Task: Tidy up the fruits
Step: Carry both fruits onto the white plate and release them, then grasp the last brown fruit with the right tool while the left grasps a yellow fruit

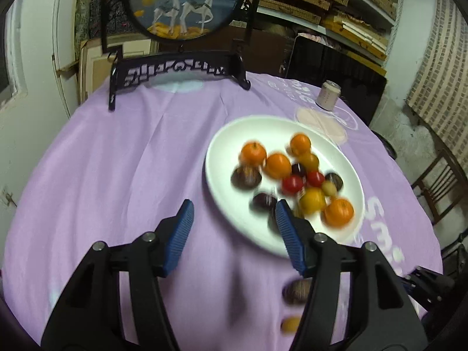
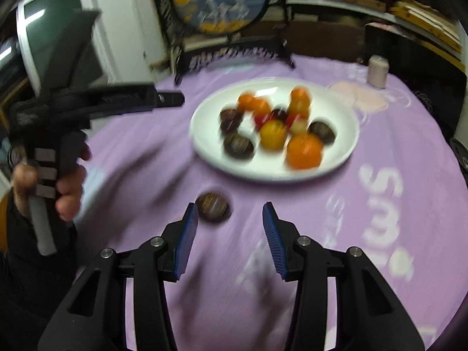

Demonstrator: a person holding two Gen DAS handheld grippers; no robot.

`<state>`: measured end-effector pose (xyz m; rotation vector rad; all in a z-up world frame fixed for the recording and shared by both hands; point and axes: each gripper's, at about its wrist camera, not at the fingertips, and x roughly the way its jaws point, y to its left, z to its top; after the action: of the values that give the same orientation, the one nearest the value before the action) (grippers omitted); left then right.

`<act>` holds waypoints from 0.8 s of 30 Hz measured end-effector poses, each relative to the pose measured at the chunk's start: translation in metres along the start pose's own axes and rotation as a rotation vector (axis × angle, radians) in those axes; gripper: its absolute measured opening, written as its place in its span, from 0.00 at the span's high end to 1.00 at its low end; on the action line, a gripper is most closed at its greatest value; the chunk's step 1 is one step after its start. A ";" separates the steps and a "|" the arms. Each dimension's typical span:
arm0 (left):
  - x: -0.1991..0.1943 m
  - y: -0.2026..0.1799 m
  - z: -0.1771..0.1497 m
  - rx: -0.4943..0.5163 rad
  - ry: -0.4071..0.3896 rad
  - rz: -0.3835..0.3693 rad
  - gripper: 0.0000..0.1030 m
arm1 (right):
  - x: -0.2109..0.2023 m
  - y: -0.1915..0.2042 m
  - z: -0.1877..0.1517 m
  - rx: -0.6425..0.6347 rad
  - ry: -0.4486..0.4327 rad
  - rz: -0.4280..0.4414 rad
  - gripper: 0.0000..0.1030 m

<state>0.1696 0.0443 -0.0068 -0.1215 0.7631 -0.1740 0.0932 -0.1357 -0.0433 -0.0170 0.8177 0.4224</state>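
- From the left wrist, the left gripper (image 1: 234, 213) has its fingers parted and empty above the purple-clothed surface (image 1: 117, 161); its right fingertip overlaps the near rim of the white plate (image 1: 222, 146) of fruits (image 1: 278, 165).
- Near the surface's front edge, a dark fruit (image 1: 295, 291) lies loose.
- From the right wrist, the right gripper (image 2: 229, 213) has its fingers released, that dark fruit (image 2: 213, 206) just beyond the left fingertip.

Lilac printed cloth (image 1: 122, 158) over round tabletop, black carved stand (image 1: 175, 71) bearing round painted panel of two white deer (image 1: 187, 1), small pale cylindrical jar (image 1: 328, 95), shelves of stacked boxes (image 1: 330, 8), wooden chair (image 1: 438, 187)
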 end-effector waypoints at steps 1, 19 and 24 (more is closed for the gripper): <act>-0.005 0.005 -0.009 -0.010 0.004 -0.004 0.42 | 0.004 0.004 -0.003 -0.005 0.013 -0.005 0.55; -0.050 0.043 -0.090 -0.062 0.103 -0.033 0.42 | 0.068 0.012 0.008 -0.050 0.130 -0.005 0.61; -0.055 0.019 -0.090 -0.003 0.107 -0.080 0.42 | 0.041 0.001 0.002 0.025 0.102 0.030 0.61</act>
<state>0.0703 0.0694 -0.0379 -0.1466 0.8652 -0.2573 0.1192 -0.1201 -0.0707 -0.0031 0.9244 0.4422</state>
